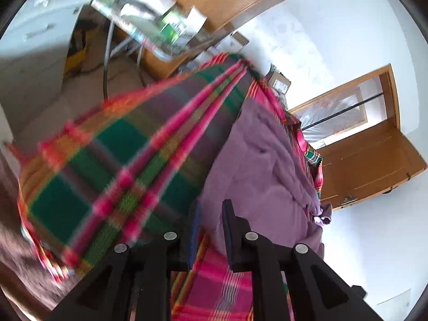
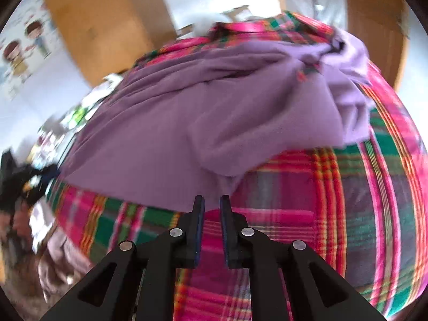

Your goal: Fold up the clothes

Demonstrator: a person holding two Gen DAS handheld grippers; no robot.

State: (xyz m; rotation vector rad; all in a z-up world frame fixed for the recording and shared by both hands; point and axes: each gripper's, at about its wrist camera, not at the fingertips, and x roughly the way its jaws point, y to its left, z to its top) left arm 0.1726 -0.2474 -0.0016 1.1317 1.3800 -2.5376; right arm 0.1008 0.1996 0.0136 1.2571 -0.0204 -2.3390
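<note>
Right wrist view showed the purple garment (image 2: 192, 112) rumpled on the plaid bedspread (image 2: 347, 192), its near edge just ahead of the right gripper (image 2: 212, 203); both grippers' jaws stood parted, empty. A shallow pinch risked snagging the bedspread too.

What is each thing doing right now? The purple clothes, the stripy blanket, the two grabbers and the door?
purple garment: crumpled, not folded, lying on the blanket.
plaid blanket: spread out under the garment.
left gripper: open, holding nothing.
right gripper: slightly open, holding nothing.
wooden door: open.
</note>
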